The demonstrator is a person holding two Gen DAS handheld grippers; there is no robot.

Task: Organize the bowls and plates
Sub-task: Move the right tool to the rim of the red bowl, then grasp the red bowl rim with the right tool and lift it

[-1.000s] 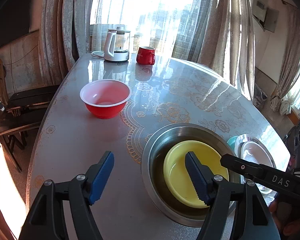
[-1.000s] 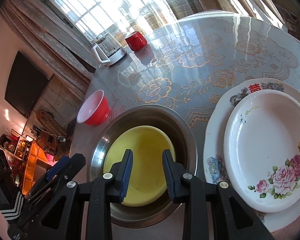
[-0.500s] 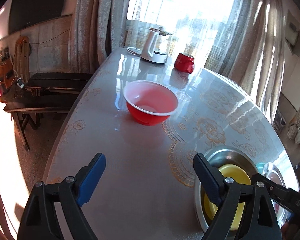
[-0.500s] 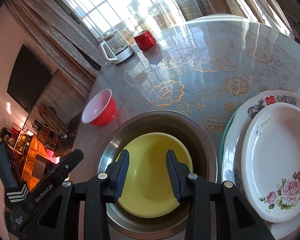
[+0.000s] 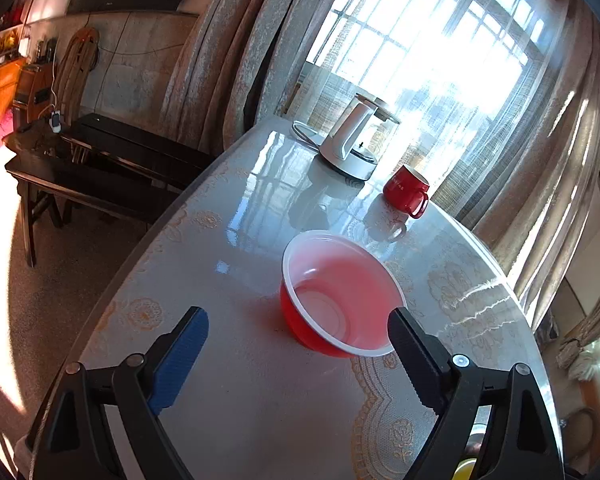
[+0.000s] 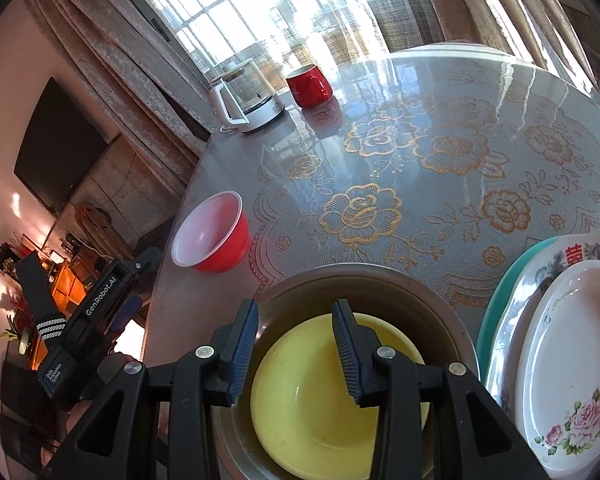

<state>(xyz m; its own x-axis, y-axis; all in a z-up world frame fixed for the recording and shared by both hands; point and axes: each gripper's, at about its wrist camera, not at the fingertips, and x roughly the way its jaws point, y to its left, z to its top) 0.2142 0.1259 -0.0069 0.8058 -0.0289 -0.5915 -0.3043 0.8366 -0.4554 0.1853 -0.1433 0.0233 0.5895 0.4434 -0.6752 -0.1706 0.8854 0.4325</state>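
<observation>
Left wrist view: the left claw (image 5: 298, 344) stands wide apart and empty, its blue pad low on the left and its serrated black finger at the near right rim of the red bowl (image 5: 340, 294). The bowl stands upright on the counter (image 5: 240, 240), empty, white inside, and nothing grips it yet. Beyond it, near the window, stand a red mug (image 5: 407, 196) and a white kettle (image 5: 358, 140), well apart from the bowl.

Right wrist view: the right claw (image 6: 296, 350) is parted to a narrower gap and holds nothing; it hangs over the yellow bowl (image 6: 320, 412), which sits nested in the steel basin (image 6: 432, 312). Whether a finger touches the yellow bowl cannot be told. Just beside the basin on the right lies a stack of plates (image 6: 572, 360), a flowered white one on top. The red bowl appears here at the counter's left edge, apart from the basin.

Step in hand, as judged: the approach to the last loose bowl, plates being stacked already. The next move calls for setting one finger inside the rim and one outside, closing on the thin wall, and then lifting without tipping the bowl toward the counter's nearby edge.
</observation>
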